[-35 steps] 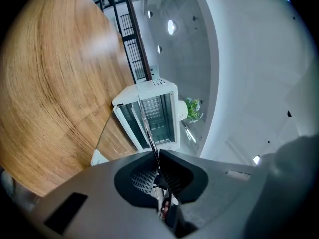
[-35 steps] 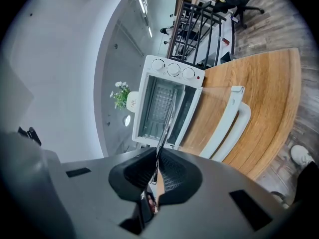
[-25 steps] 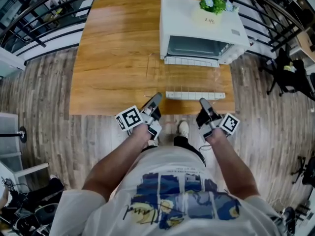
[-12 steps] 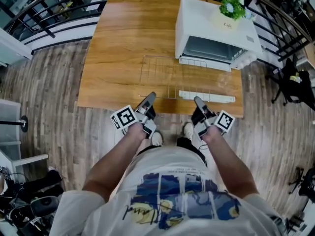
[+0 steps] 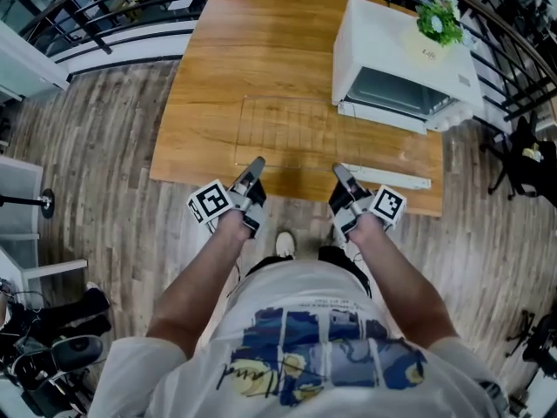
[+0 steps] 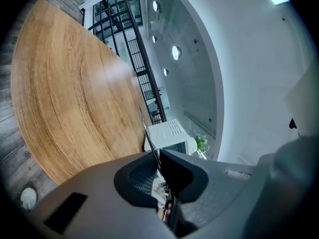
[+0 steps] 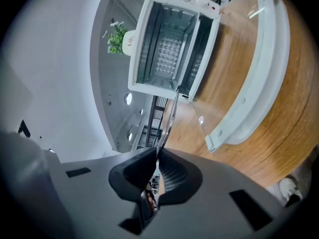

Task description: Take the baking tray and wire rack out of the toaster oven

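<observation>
The wire rack hangs level over the wooden table, left of the white toaster oven. My left gripper is shut on the rack's near edge at its left end. My right gripper is shut on the same edge at its right end. In the left gripper view the rack shows edge-on as a thin wire running out of the shut left gripper. In the right gripper view the rack runs the same way from the right gripper toward the open oven. I cannot make out a baking tray.
The oven's glass door lies folded down over the table's front right, also seen as the door in the right gripper view. A potted plant stands on the oven. Black railings run behind the table; wooden floor surrounds it.
Both grippers have carried the wire rack leftward, away from the oven's open door and over the table. The jaws have stayed shut on it.
</observation>
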Demonstrator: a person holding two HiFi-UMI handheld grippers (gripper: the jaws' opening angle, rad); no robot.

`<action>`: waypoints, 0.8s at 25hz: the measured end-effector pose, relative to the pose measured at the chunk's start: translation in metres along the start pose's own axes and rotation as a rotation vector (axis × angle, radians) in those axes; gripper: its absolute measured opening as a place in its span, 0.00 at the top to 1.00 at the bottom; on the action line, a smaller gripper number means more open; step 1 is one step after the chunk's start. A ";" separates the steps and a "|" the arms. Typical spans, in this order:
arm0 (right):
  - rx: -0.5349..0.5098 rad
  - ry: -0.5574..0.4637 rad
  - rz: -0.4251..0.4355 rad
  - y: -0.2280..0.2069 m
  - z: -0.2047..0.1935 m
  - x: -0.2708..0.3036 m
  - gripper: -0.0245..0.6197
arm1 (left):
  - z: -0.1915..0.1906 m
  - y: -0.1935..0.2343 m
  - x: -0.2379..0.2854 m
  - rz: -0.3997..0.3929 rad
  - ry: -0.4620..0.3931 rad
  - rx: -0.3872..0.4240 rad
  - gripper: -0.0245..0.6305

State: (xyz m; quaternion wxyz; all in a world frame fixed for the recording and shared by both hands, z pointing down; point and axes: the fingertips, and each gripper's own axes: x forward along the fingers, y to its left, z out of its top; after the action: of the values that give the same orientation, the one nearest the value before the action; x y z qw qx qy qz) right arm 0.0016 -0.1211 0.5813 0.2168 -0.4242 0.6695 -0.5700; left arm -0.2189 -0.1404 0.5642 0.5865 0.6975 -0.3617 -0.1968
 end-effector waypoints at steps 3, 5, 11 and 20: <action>0.018 0.020 -0.014 0.003 -0.011 0.018 0.94 | 0.017 0.009 -0.007 0.006 -0.025 0.004 0.94; 0.020 0.034 -0.008 0.005 -0.017 0.031 0.94 | 0.027 0.016 -0.011 0.014 -0.036 -0.002 0.94; 0.032 0.055 -0.019 0.005 -0.032 0.056 0.94 | 0.047 0.033 -0.019 0.038 -0.056 -0.003 0.94; 0.064 0.084 -0.063 -0.010 -0.049 0.083 0.93 | 0.063 0.064 -0.018 0.074 -0.052 -0.030 0.93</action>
State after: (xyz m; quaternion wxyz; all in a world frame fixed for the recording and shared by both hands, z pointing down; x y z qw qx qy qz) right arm -0.0783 -0.1598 0.6193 0.1840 -0.4136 0.6458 -0.6148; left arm -0.2924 -0.1726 0.6086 0.5942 0.6695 -0.3992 -0.1984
